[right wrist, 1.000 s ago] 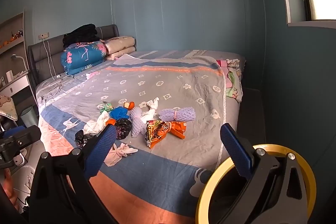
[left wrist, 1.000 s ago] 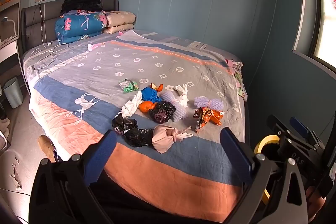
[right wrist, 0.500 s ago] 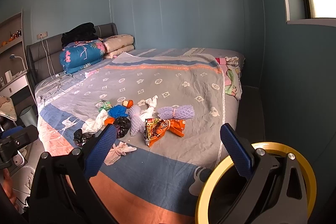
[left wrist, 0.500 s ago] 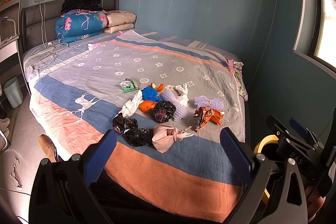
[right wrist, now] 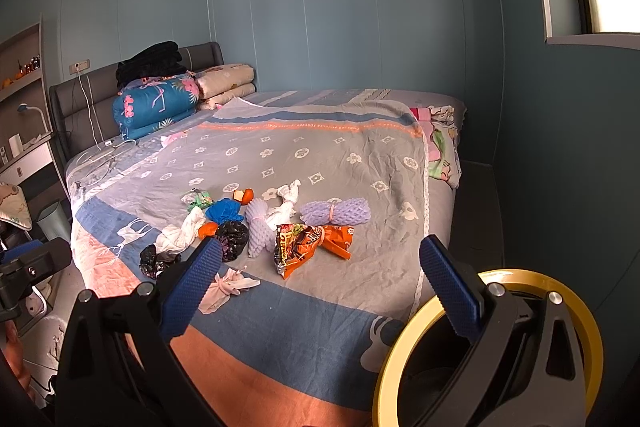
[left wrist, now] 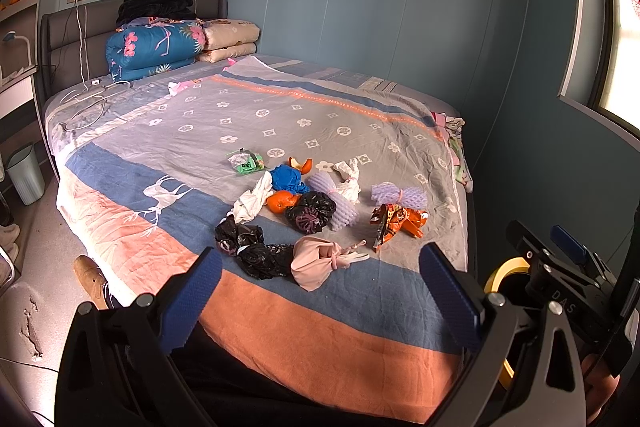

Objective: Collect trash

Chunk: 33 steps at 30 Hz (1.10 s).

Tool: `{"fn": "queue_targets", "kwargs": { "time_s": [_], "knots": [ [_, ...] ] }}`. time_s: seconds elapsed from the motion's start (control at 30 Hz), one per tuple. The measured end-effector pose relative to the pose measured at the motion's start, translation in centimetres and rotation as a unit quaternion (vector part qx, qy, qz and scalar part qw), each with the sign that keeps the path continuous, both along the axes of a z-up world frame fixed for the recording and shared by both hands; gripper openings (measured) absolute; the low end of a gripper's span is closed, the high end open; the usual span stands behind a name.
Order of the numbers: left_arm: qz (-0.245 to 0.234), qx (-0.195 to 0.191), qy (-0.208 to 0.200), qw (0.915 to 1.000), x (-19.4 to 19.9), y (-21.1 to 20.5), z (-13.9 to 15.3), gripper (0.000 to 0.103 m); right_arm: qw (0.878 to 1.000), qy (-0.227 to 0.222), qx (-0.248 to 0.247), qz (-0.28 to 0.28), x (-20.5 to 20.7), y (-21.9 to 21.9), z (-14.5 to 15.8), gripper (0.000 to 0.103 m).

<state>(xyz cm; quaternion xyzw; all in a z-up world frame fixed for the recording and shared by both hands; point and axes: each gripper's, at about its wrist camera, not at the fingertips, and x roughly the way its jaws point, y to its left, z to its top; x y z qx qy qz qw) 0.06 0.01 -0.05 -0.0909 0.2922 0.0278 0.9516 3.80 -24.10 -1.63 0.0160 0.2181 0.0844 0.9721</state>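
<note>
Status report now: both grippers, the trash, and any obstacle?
Left gripper open, empty. Right gripper open, empty. Trash pile on bed, untouched; yellow-rimmed bin by bed corner. Nothing in the way.

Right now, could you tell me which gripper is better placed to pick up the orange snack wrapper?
Right, probably. The orange snack wrapper lies centred ahead of the open right gripper; from the open left gripper it sits off right, beyond the pink tied bag.

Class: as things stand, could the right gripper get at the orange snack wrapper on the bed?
Probably yes. The right gripper is open and empty, and the orange snack wrapper lies uncovered at the pile's near right edge, with only bare blanket between.
</note>
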Motion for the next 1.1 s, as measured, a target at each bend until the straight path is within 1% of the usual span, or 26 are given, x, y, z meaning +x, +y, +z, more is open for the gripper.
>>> {"fn": "queue_targets", "kwargs": {
  "time_s": [0.13, 0.43, 1.1],
  "knots": [
    [0.0, 0.0, 0.0, 1.0, 0.01, 0.01, 0.01, 0.095, 1.0, 0.0, 0.0, 0.0, -0.01, 0.09, 0.31, 0.095],
    [-0.001, -0.001, 0.002, 1.0, -0.03, 0.02, -0.01, 0.095, 1.0, 0.003, -0.001, -0.002, -0.06, 0.16, -0.37, 0.095],
    [-0.001, -0.001, 0.004, 1.0, 0.03, 0.03, -0.02, 0.095, 1.0, 0.005, 0.0, -0.002, 0.23, 0.11, -0.15, 0.095]
  ]
}}
